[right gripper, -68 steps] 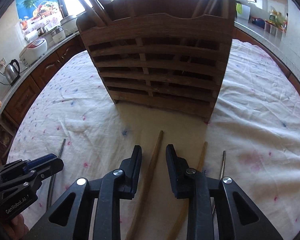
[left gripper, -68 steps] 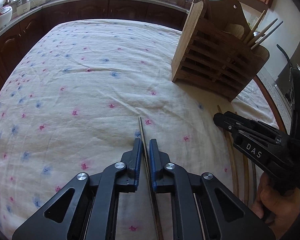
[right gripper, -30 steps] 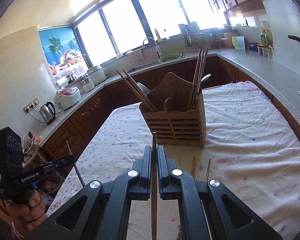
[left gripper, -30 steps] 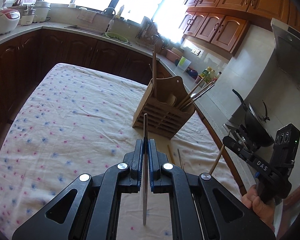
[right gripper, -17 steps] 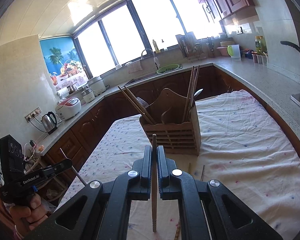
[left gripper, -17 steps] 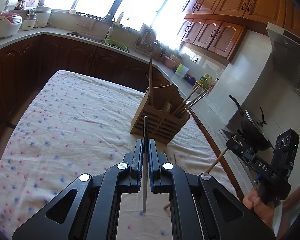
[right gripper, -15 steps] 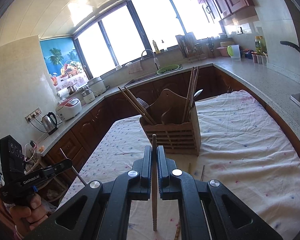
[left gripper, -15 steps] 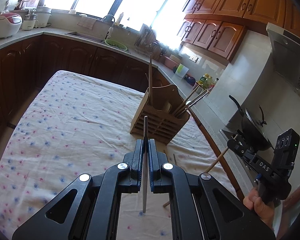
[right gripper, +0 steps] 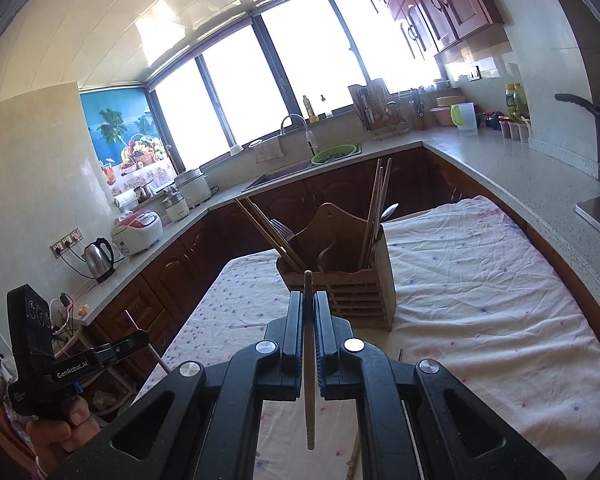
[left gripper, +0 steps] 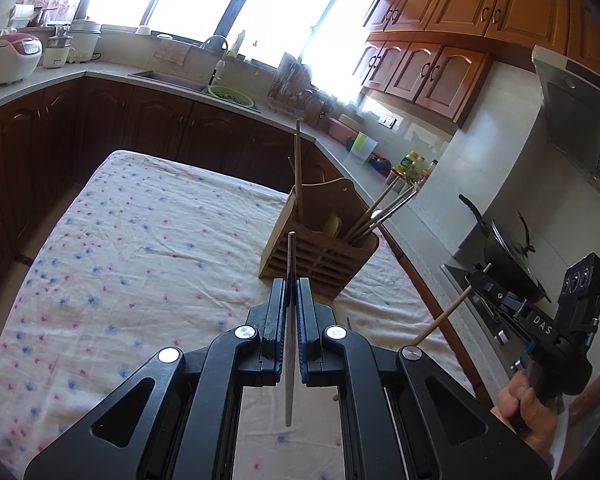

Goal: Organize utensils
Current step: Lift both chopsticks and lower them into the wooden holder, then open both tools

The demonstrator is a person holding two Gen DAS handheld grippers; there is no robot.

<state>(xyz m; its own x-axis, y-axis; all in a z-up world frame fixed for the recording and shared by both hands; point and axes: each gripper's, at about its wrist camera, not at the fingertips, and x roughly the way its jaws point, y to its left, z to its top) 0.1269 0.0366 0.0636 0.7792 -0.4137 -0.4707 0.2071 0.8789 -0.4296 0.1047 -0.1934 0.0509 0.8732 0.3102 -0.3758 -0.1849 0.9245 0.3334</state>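
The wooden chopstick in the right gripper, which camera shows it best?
The right wrist view: the wooden chopstick runs full length, upright, clamped between the jaws of the right gripper. The left wrist view shows it small at the right edge, slanting from that gripper, its lower end hidden.

The flowered tablecloth (left gripper: 132, 264) lies bare across its left and near parts. At far right the wooden utensil holder (left gripper: 320, 256) stands, chopsticks (right gripper: 376, 208) jutting upward.
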